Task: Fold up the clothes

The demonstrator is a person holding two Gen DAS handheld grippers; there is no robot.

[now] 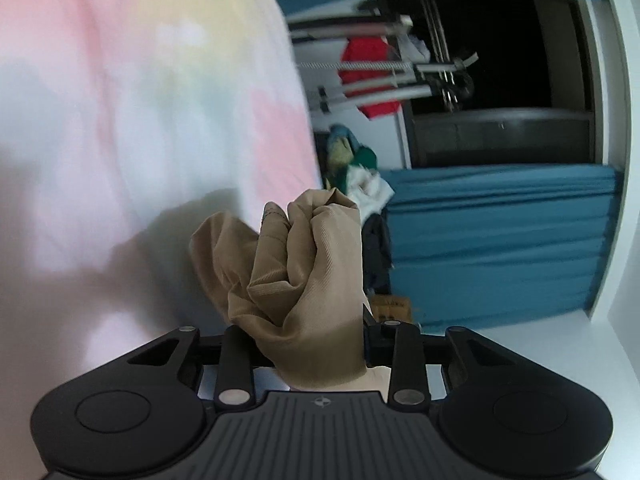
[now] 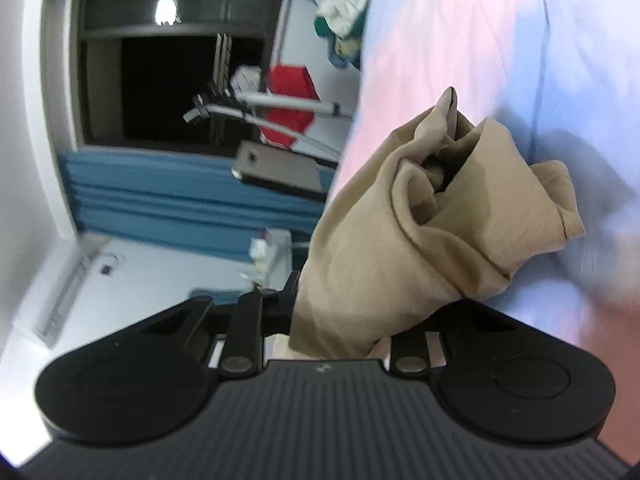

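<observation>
From my left wrist view, the left gripper (image 1: 316,320) has its fingers clamped on a bunched fold of the tan garment (image 1: 296,280); it stands up in front of the pastel tie-dye sheet (image 1: 140,120); a red cloth (image 1: 368,76) hangs on a rack behind. From the right wrist view, the right gripper (image 2: 340,320) likewise pinches the tan garment (image 2: 420,220), its fingers buried in cloth.

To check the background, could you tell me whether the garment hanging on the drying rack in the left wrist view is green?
No, the garment hanging over the white drying rack is bright red.
</observation>
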